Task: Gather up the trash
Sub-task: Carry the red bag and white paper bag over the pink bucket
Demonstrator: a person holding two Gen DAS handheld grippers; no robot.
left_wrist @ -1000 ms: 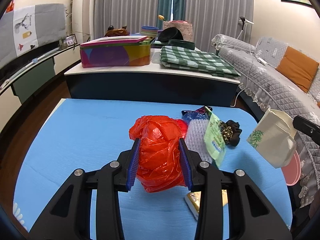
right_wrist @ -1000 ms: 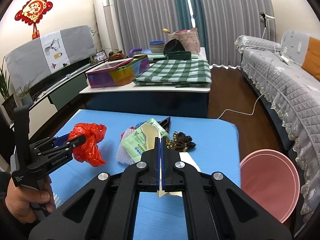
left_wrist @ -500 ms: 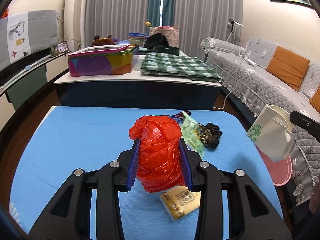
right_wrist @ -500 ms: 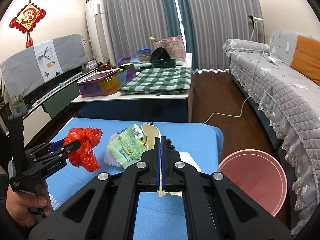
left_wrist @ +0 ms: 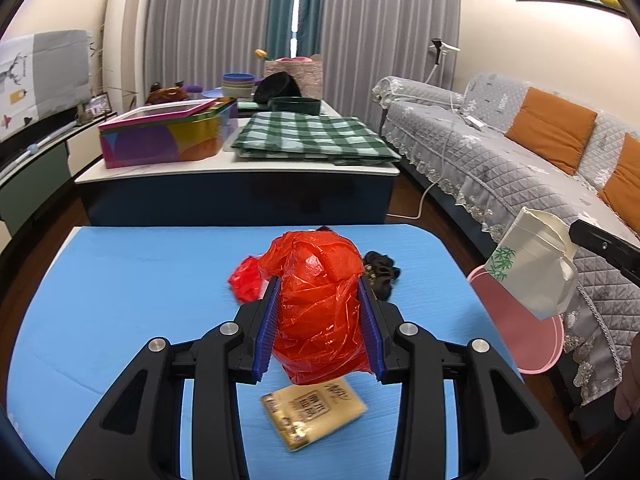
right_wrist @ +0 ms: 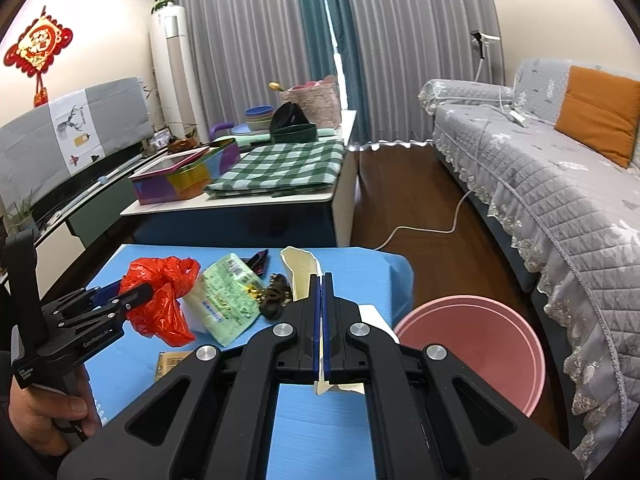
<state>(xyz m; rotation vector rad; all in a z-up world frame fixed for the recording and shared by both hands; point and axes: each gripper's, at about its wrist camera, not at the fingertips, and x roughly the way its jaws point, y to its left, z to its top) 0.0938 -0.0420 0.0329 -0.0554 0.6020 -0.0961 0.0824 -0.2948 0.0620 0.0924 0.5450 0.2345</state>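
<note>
My left gripper is shut on a crumpled red plastic bag and holds it above the blue table. It also shows in the right wrist view. My right gripper is shut on a crushed cream paper cup, seen at the right in the left wrist view, over a pink bin. A green wrapper, a dark scrunchie and a yellow packet lie on the table.
A low white table with a colourful tin and a green checked cloth stands beyond the blue table. A grey sofa runs along the right. The pink bin stands at the table's right edge.
Both grippers have moved right, toward the pink bin, each keeping its hold. The trash on the table has slid leftward in both views.
</note>
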